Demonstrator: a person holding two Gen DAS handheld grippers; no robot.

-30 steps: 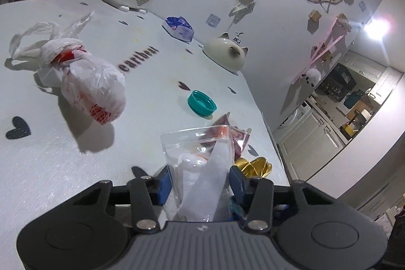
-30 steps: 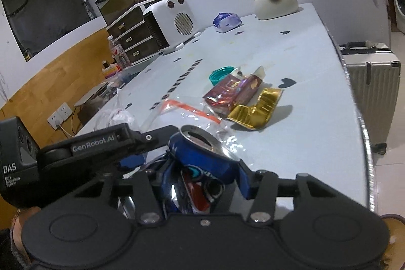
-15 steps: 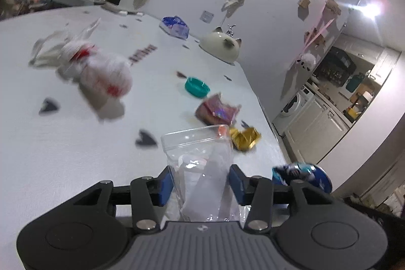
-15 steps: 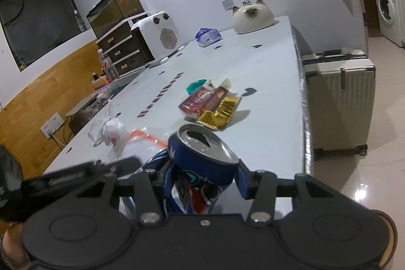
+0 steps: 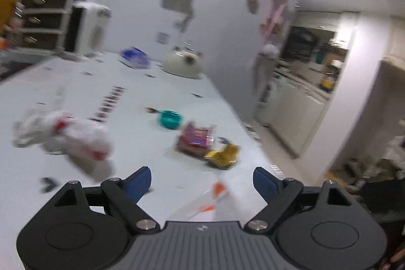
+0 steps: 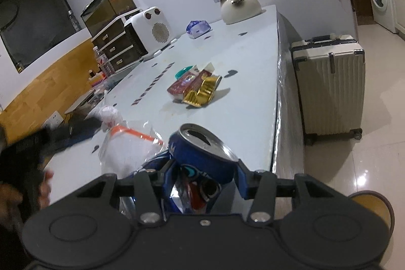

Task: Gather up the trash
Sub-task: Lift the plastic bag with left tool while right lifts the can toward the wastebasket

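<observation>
Showing two hand-held grippers over a white table, left to right:

Left gripper: jaws opening and spread wide; the clear zip bag lies blurred between them, with neither blue pad pressing on it.
Crumpled white plastic bag: ahead and to the left of the left gripper, on the table.
Teal lid: farther ahead, near centre.
Red snack wrapper: just beyond the gold wrapper, touching it, ahead and slightly right.
Right gripper: pinching a crushed blue drinks can, open top tilted upward.
Zip bag, right view: immediately left of the can.
Cream suitcase: on the floor, right of the table edge.
</observation>
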